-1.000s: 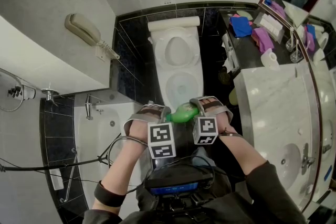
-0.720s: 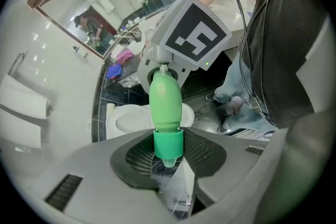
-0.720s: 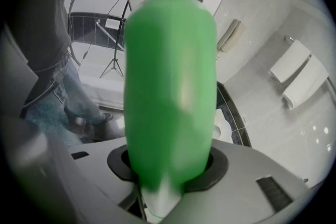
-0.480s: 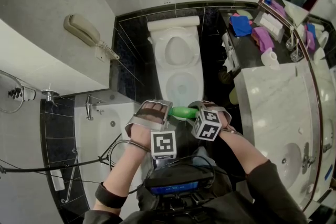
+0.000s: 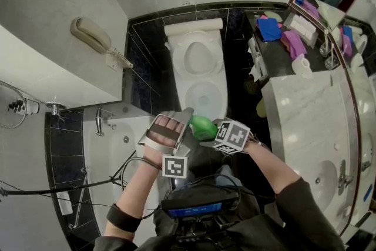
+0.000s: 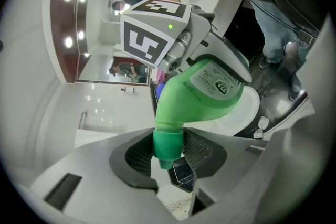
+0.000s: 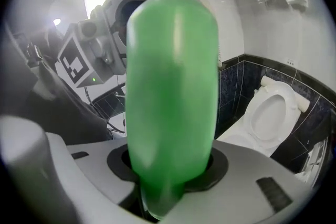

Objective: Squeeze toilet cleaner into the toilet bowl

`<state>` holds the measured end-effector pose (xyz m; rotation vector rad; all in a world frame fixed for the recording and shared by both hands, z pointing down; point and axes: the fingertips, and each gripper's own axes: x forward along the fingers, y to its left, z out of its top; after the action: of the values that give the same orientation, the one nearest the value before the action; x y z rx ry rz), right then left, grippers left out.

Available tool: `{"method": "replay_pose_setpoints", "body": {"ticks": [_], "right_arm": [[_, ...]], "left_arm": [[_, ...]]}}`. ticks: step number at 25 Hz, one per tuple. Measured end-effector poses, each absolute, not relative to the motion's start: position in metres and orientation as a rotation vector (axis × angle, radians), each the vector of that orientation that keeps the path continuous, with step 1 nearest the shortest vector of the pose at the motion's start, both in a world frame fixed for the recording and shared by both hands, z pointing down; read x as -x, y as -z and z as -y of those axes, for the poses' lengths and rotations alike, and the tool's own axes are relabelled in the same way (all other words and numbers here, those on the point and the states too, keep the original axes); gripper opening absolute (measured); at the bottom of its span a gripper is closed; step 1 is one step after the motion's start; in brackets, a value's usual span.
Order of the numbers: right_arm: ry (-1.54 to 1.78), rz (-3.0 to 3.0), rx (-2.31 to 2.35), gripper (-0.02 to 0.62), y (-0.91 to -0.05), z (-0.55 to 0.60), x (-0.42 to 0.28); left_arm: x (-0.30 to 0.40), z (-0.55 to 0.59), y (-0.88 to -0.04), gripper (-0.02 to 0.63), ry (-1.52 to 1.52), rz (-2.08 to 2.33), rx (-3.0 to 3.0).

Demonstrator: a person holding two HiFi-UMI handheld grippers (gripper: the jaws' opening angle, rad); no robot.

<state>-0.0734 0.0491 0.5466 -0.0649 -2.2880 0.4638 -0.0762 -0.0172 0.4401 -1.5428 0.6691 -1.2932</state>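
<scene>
My left gripper's (image 6: 169, 157) jaws clamp the green cap (image 6: 167, 140) of the green plastic toilet-cleaner bottle (image 5: 204, 126). The right gripper's (image 7: 169, 189) jaws grasp its body. It's in the air, short of the white toilet bowl's (image 5: 187, 76) front rim. I'd twist the cap off slowly with the body held firm.

Bright even light, fisheye-warped edges, close-up blur

Left gripper (image 5: 187, 119) lifted and rolled; right gripper (image 5: 215, 130) rolled too. Green bottle (image 5: 202, 126) swung from crosswise to base-up.
</scene>
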Motion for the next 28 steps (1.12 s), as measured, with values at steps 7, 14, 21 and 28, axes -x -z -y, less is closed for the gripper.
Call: {"method": "replay_pose_setpoints", "body": {"ticks": [7, 14, 21, 28], "right_arm": [[-0.327, 2.242, 0.004, 0.186, -0.557, -0.036, 0.068], [0.064, 2.107, -0.118, 0.186, -0.568, 0.0, 0.051], [0.451, 1.939, -0.219, 0.186, -0.552, 0.036, 0.042], [0.563, 1.898, -0.256, 0.187, -0.546, 0.041, 0.04]], "left_arm": [[0.079, 0.013, -0.448, 0.342, 1.33, -0.723, 1.778], [0.102, 0.002, -0.462, 0.354, 1.55, -0.423, 2.027], [0.108, -0.006, -0.476, 0.332, 1.71, -0.273, 2.207], [0.104, -0.014, -0.485, 0.163, 1.748, -0.237, 2.167]]}}
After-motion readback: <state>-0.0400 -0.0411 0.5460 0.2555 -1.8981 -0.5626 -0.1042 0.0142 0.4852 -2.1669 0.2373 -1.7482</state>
